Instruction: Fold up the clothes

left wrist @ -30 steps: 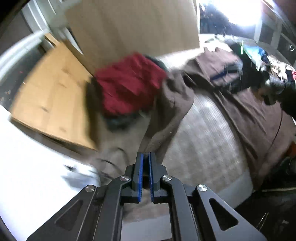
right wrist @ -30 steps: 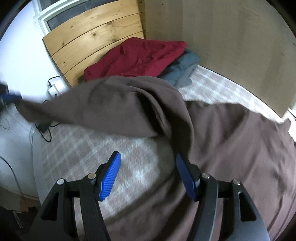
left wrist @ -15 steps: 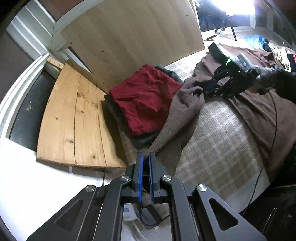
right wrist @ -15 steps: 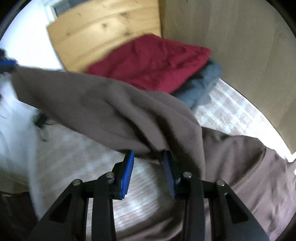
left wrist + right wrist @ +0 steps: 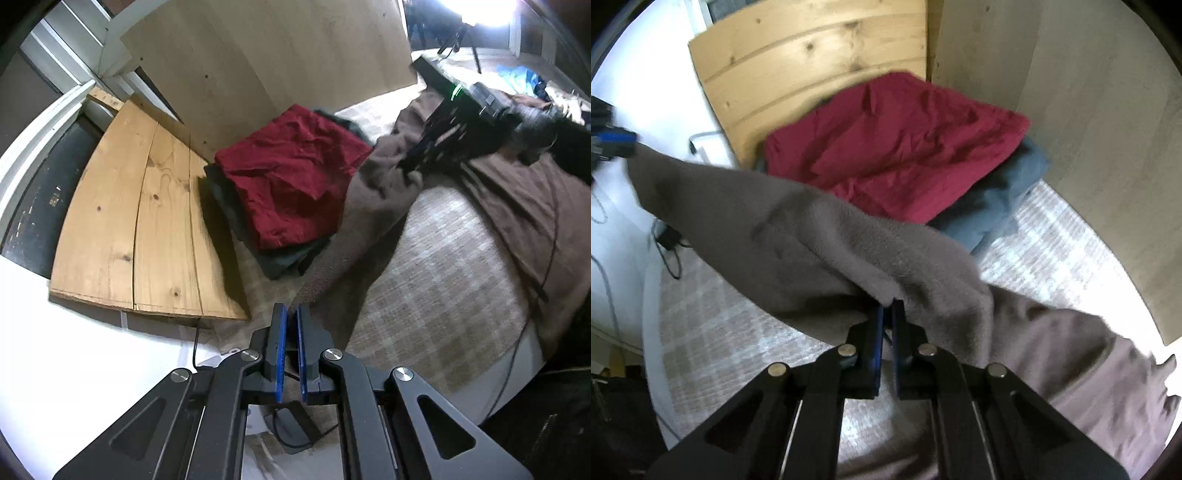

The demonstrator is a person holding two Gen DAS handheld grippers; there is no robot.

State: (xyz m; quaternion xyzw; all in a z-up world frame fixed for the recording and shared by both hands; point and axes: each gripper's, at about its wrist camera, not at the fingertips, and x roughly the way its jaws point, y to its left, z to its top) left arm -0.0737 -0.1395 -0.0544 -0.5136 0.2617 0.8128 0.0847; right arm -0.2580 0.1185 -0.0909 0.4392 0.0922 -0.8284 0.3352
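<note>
A brown fleece garment (image 5: 373, 206) lies stretched over a checked bed cover (image 5: 436, 288). My left gripper (image 5: 291, 314) is shut on one end of it, near the bed's corner. In the right wrist view the same brown garment (image 5: 820, 236) hangs in a taut band, and my right gripper (image 5: 887, 308) is shut on a fold of its edge. The left gripper (image 5: 617, 138) shows at the far left of that view, pinching the garment's end. The right gripper (image 5: 424, 151) appears in the left wrist view at the garment's far part.
A folded red garment (image 5: 295, 173) rests on a folded dark grey one (image 5: 280, 258) by the wooden headboard (image 5: 147, 221). A pale wooden panel (image 5: 1071, 129) stands along the bed. Cables and a charger (image 5: 666, 236) lie on the white floor. A black cord (image 5: 546, 258) crosses the bed.
My right gripper has closed from wide open onto the fold of the brown garment. My left gripper kept its hold and pulled its end out toward the bed's corner, stretching the cloth.
</note>
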